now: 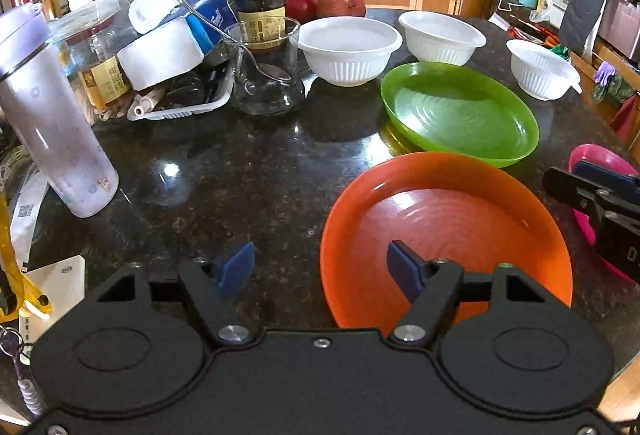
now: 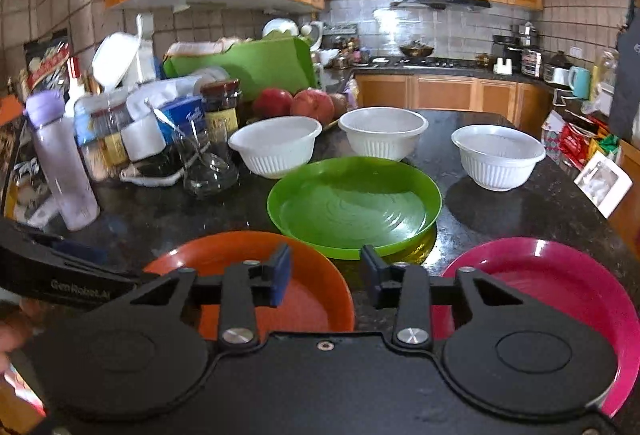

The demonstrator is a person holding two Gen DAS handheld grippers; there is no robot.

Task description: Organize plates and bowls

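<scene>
Dark granite counter [image 1: 240, 171]; both tongs, left [image 1: 322, 267] and right [image 2: 326, 275] marked "GenRobot.AI", gape empty.

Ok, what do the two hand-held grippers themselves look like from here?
Both match: the left hand-held gripper and right hand-held gripper have matte black bodies with two round raised discs, silver pivot bolts and angular black linkages ending in dark blue rectangular pads. White lettering runs along the left one's side. No cables or sleeves show.

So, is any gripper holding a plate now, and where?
No. The left gripper straddles the orange plate's rim without pinching; the right gripper is empty.
</scene>
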